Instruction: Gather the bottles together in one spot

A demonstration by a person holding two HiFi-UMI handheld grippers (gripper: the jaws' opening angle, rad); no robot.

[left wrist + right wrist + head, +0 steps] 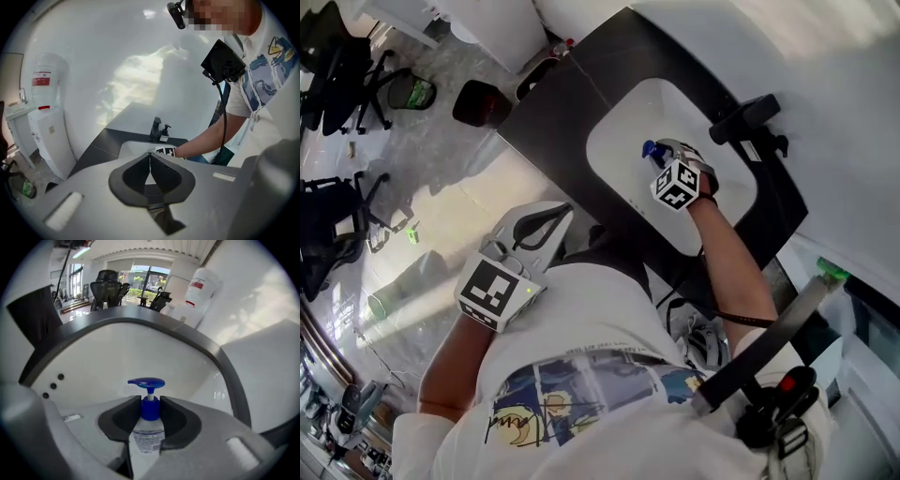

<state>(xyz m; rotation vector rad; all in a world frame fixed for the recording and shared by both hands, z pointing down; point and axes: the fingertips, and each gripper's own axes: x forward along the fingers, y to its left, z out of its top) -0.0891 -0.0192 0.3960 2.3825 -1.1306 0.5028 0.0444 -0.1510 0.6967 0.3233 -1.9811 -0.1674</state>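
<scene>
Bright daylight, sun patches on wall, fisheye edges dark, slightly soft

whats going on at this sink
A person works at a sink with a handheld gripper in each hand. The right gripper is clamped on the neck of a blue-topped pump bottle over the white basin. The left gripper is shut and empty, held back from the dark counter.

White basin (614, 155) walls closing around your right tongs (661, 155), black faucet (748, 117) guarding one rim, dark tabletop (551, 127) lying open alongside.
</scene>
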